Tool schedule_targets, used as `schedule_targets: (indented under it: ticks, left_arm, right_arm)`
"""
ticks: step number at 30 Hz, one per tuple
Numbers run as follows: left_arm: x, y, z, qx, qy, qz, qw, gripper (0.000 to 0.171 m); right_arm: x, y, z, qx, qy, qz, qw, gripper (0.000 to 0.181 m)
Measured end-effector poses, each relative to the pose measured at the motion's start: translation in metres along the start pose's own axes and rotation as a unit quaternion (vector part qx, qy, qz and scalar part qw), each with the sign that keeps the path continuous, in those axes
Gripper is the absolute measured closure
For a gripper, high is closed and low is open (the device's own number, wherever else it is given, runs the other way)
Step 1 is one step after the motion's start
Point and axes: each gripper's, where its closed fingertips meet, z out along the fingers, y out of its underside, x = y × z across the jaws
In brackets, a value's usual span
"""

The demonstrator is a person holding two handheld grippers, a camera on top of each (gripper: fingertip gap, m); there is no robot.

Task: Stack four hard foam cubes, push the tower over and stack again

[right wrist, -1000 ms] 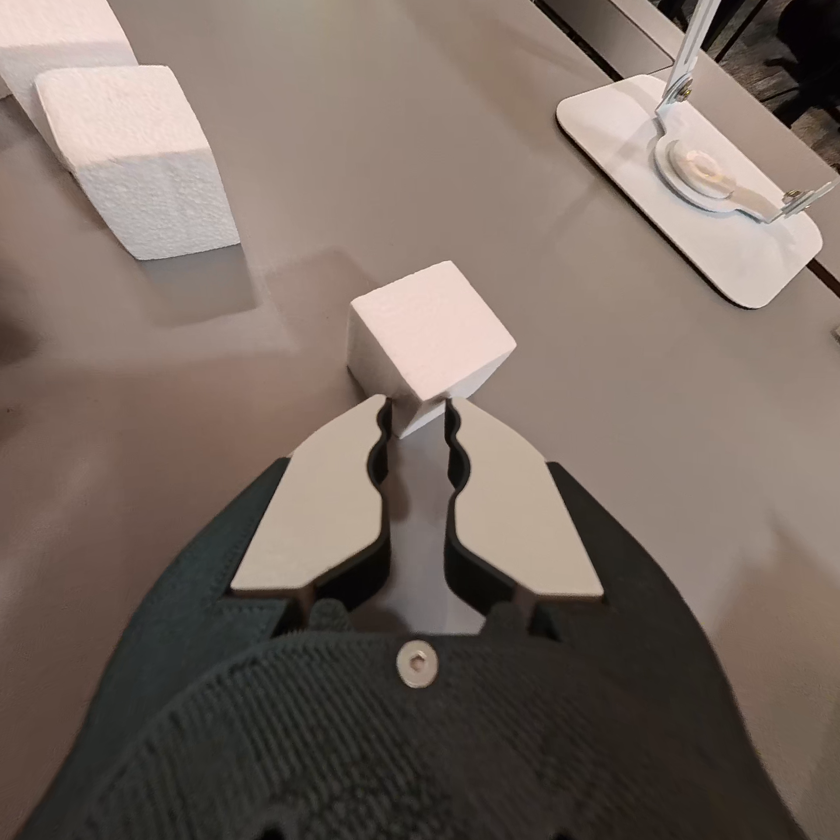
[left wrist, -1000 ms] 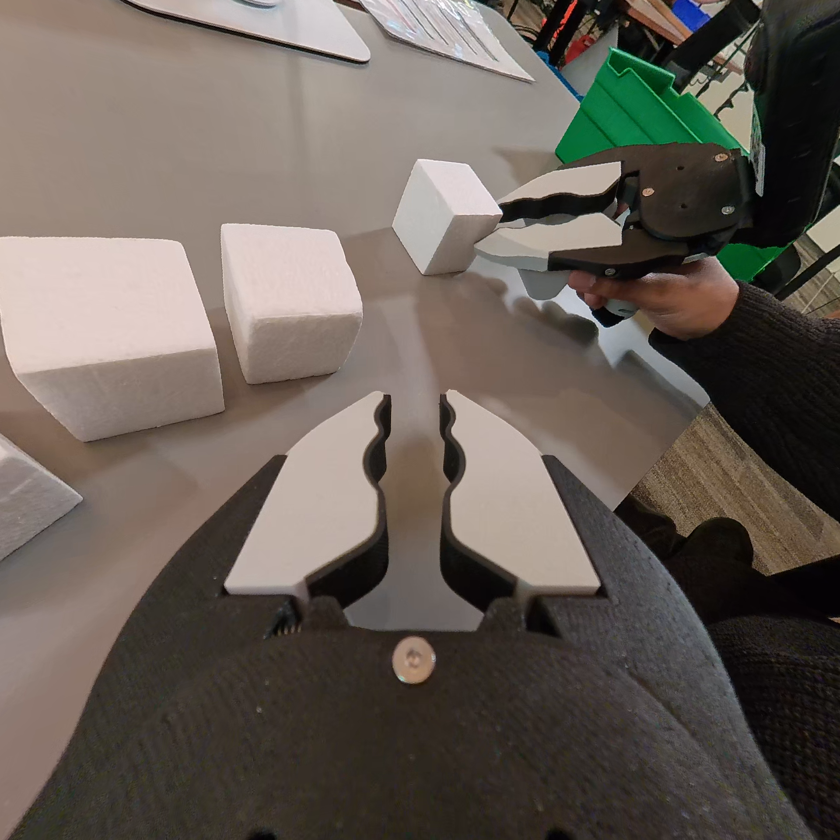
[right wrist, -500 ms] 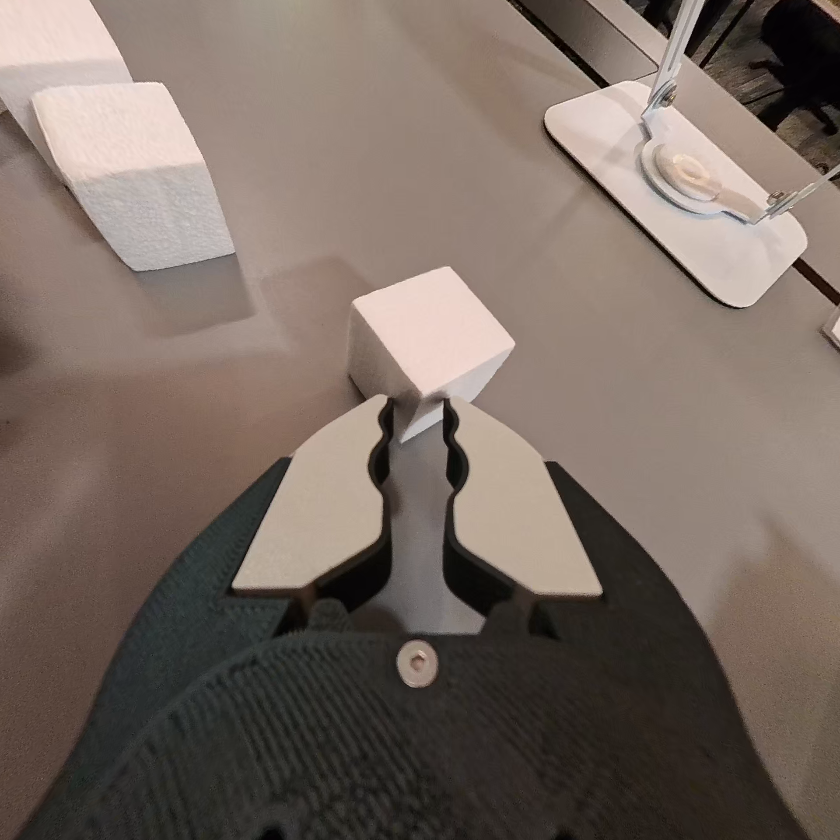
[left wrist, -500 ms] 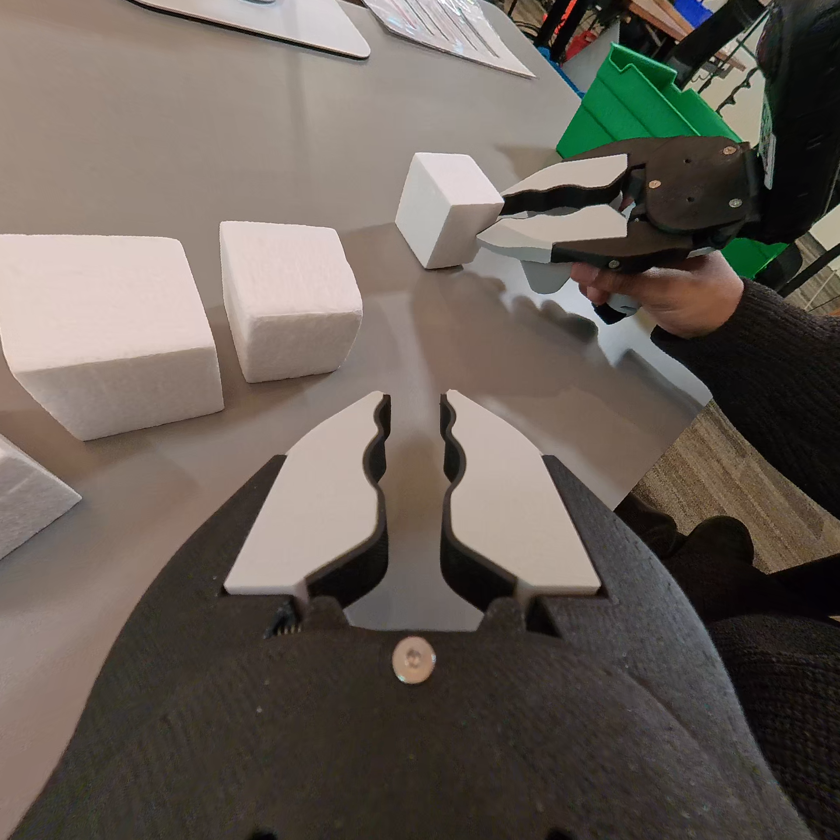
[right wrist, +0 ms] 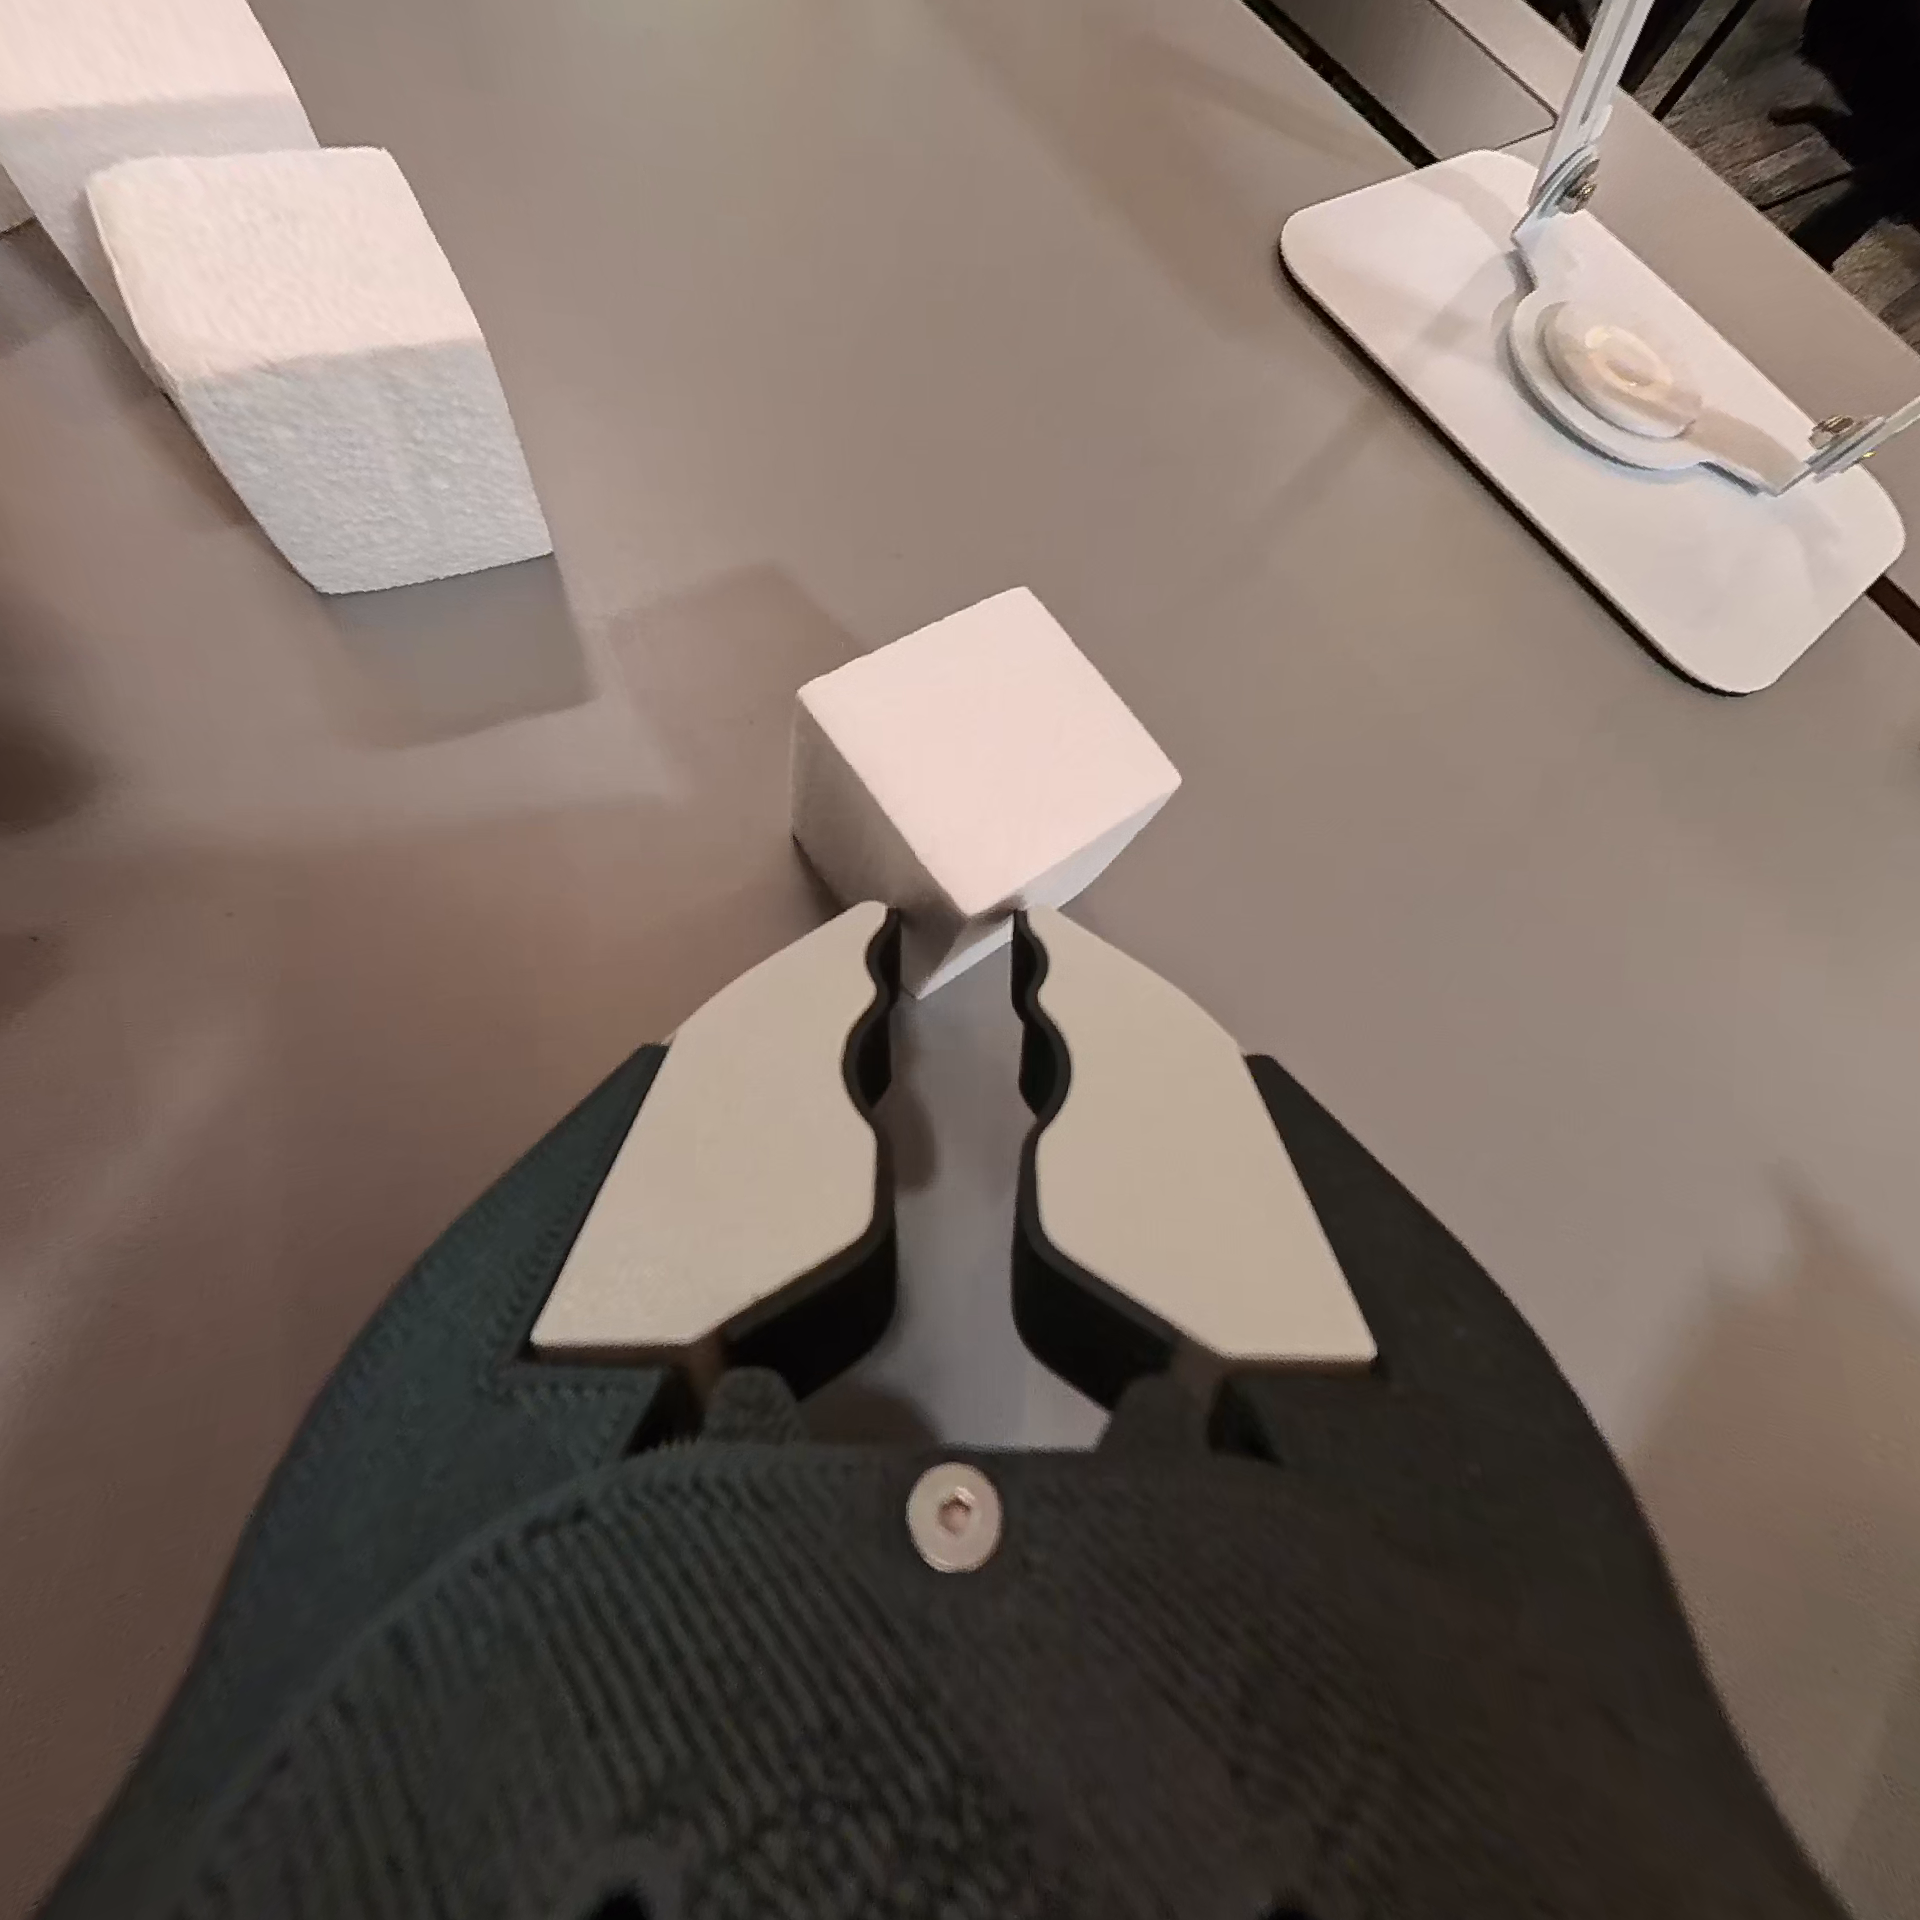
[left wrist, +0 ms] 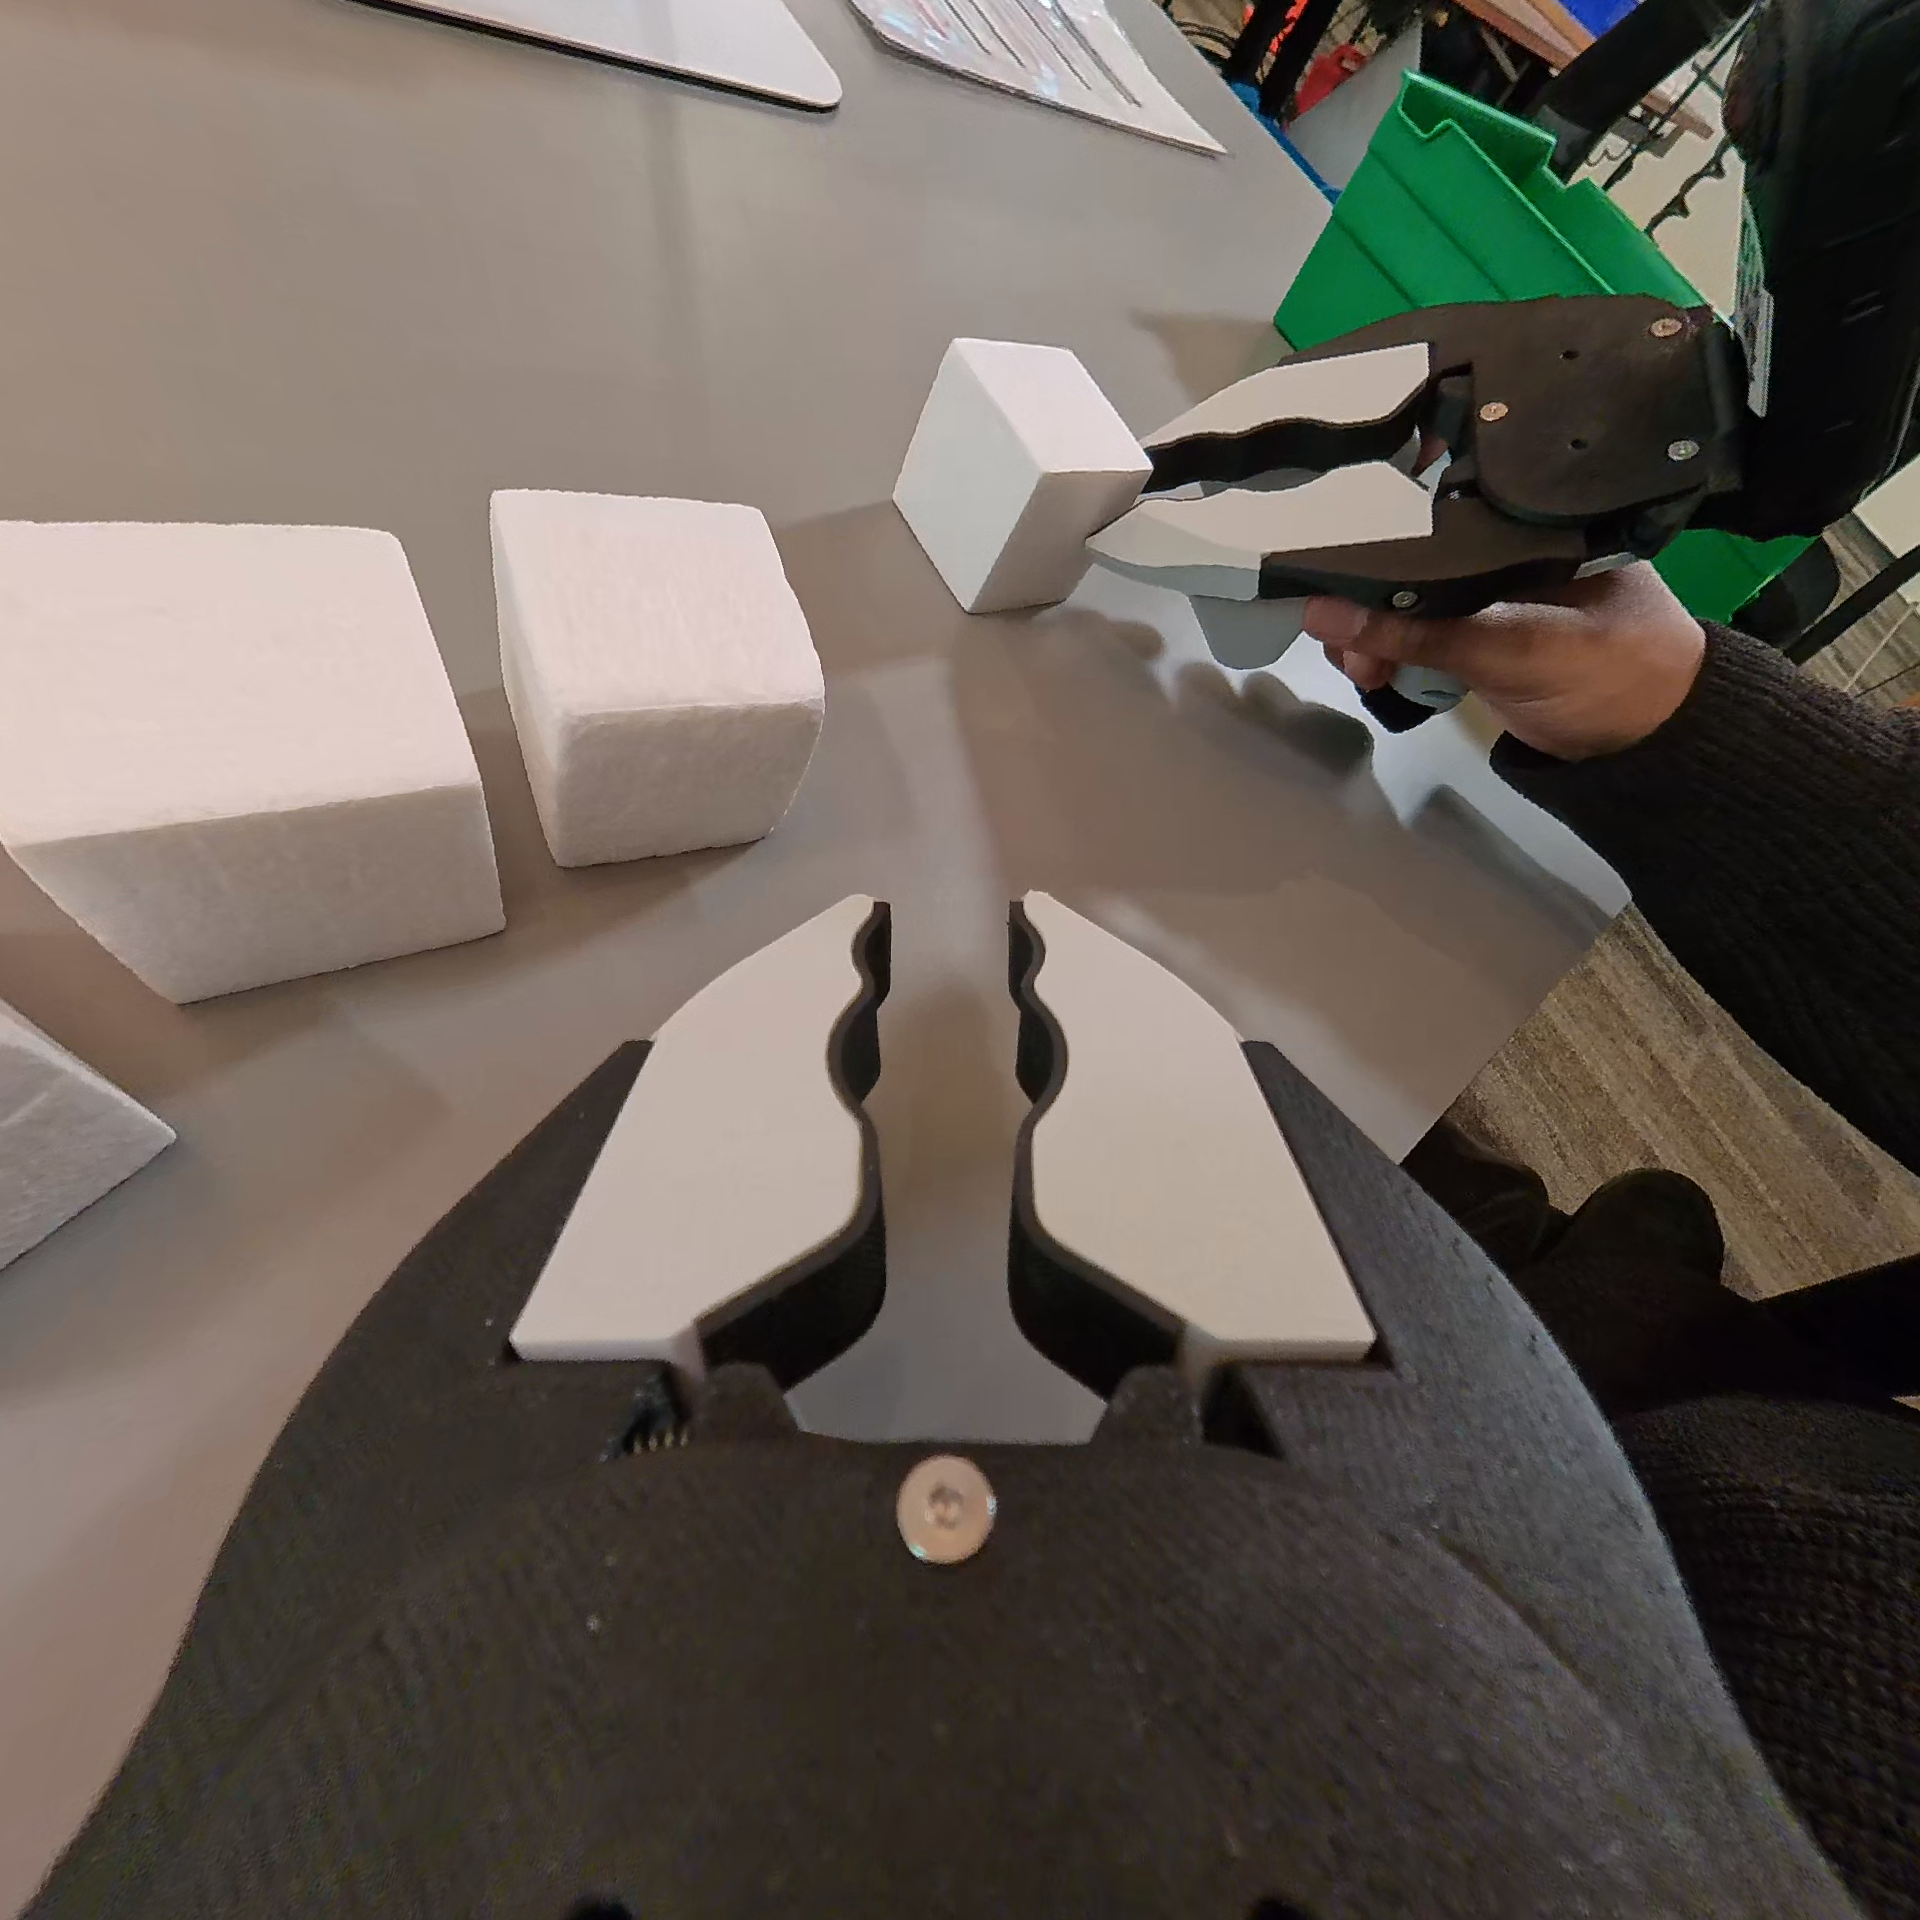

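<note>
A small white foam cube (right wrist: pixel 987 748) rests on the grey table (right wrist: pixel 1247 675). My right gripper (right wrist: pixel 951 920) is open by a narrow gap, its fingertips on either side of the cube's near corner. The left wrist view shows the same cube (left wrist: pixel 1018 478) with the right gripper (left wrist: pixel 1117 494) at its right edge, held by a hand in a dark sleeve. My left gripper (left wrist: pixel 951 914) is open by a narrow gap and empty, hovering above bare table near the front edge. A medium foam cube (left wrist: pixel 655 665) is the nearest thing to it.
A large foam block (left wrist: pixel 229 727) stands left of the medium cube (right wrist: pixel 312 364), and another foam piece (left wrist: pixel 62 1132) shows at the left edge. A white stand base (right wrist: pixel 1621 343) sits far right. A green bin (left wrist: pixel 1455 208) stands beyond the table's edge (left wrist: pixel 1507 1039). Across from one pair of fingers to the other is roughly 15 centimeters. The large foam block (left wrist: pixel 229 727) lies around 9 centimeters away from my left fingertips.
The right gripper has shifted slightly at the small cube's corner. The cubes and the left gripper have not visibly moved.
</note>
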Motion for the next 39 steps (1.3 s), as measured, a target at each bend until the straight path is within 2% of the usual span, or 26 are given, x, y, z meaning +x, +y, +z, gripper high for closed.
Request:
schedule_targets:
  ticks: [27,31,35,37,39]
  left_arm:
    - [0.0,0.001,0.0,-0.003,-0.001,-0.001,1.0,0.149]
    - [0.0,0.001,0.0,-0.002,-0.001,-0.001,1.0,0.149]
    - [-0.001,0.001,0.0,-0.002,-0.001,-0.002,1.0,0.149]
    - [-0.001,0.0,0.0,-0.001,-0.002,-0.002,1.0,0.149]
    - [-0.003,-0.002,-0.001,0.005,-0.007,-0.004,1.0,0.15]
  right_arm:
    - [0.0,0.001,0.0,-0.004,0.002,0.001,1.0,0.16]
    - [-0.001,0.001,-0.002,-0.009,-0.005,-0.002,1.0,0.149]
    - [0.001,-0.002,-0.008,-0.009,-0.004,-0.004,1.0,0.145]
    - [0.002,-0.008,-0.014,-0.01,0.003,-0.004,1.0,0.143]
    - [-0.005,-0.03,-0.025,0.022,0.008,-0.01,1.0,0.14]
